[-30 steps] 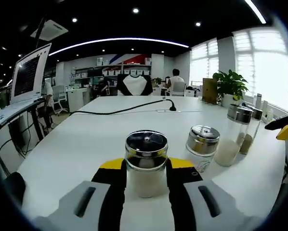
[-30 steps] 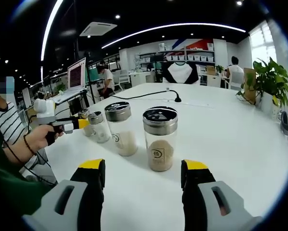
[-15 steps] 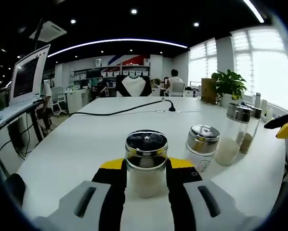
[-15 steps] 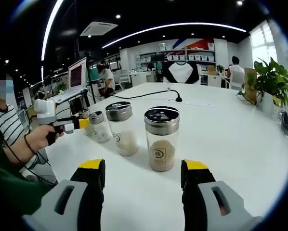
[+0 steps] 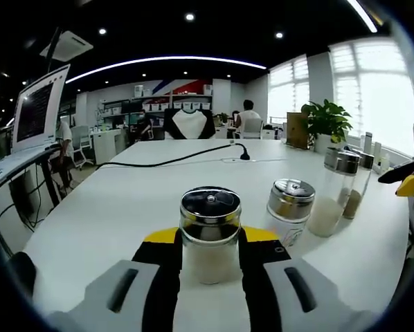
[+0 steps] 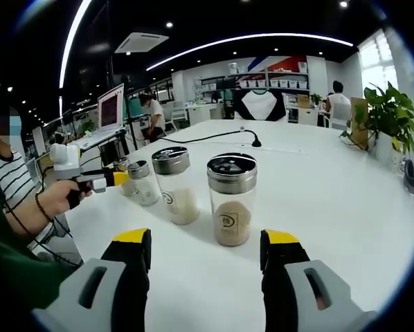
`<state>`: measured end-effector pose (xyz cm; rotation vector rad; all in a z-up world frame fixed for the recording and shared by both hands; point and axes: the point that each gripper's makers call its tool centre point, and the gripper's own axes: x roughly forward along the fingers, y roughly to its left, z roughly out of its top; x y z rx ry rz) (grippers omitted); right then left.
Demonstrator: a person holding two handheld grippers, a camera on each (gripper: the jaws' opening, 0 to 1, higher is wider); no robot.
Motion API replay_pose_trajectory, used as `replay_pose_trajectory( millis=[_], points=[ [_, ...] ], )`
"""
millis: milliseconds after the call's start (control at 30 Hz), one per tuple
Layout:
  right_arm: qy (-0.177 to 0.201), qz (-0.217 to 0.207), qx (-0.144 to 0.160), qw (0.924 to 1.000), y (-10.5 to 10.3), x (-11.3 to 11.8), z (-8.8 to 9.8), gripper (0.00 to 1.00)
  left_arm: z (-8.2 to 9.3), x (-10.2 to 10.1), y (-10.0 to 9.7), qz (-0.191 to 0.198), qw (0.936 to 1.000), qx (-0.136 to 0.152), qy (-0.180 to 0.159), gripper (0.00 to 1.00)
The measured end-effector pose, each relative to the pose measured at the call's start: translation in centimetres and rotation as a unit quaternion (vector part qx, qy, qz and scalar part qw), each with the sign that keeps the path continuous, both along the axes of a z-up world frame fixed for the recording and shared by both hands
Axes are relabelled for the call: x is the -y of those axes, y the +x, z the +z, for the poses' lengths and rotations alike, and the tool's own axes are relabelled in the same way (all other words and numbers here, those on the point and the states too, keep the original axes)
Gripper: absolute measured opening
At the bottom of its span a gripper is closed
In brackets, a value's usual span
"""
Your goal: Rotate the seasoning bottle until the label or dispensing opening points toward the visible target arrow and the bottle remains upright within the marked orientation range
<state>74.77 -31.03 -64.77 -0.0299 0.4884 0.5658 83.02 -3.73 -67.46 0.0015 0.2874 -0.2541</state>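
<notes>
In the left gripper view, a glass seasoning bottle [image 5: 209,238] with white powder and a dark shiny lid stands upright on the white table [image 5: 124,200]. My left gripper [image 5: 210,235] is shut on it, its yellow-tipped jaws pressed against both sides. In the right gripper view, my right gripper [image 6: 205,241] is open with nothing between its jaws. A bottle of brown seasoning [image 6: 231,200] with a printed label facing me stands just beyond it. Farther left, a person's hand holds the left gripper [image 6: 96,181] around the partly hidden bottle [image 6: 122,174].
A short steel-lidded jar [image 5: 289,211], a tall bottle of white powder [image 5: 333,194] and a brown one [image 5: 357,187] stand in a row. The right gripper's beak [image 5: 406,181] shows at the edge. A black cable [image 5: 172,159], a potted plant [image 5: 325,123] and a monitor [image 5: 41,107] lie beyond.
</notes>
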Motion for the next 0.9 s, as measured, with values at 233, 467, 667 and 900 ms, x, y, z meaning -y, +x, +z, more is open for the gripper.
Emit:
replay_pose_trajectory(
  millis=[233,467,667,900],
  points=[
    [0.0,-0.004,0.0,1.0,0.1,0.21,-0.02,0.64,-0.08,-0.01,-0.04,-0.013,0.9999,0.0,-0.001,0.34],
    [0.003,-0.002,0.0,1.0,0.03,0.09,-0.07,0.64,-0.07,0.1,-0.21,-0.028,0.9996,0.005,-0.004,0.33],
    [0.002,-0.005,-0.001,1.0,0.01,0.3,-0.09,0.64,0.01,0.18,-0.28,-0.045,0.999,0.006,-0.003,0.33],
    [0.0,-0.004,-0.001,1.0,0.01,0.31,-0.16,0.64,0.0,0.2,-0.32,-0.072,0.9974,0.006,-0.003,0.33]
  ],
)
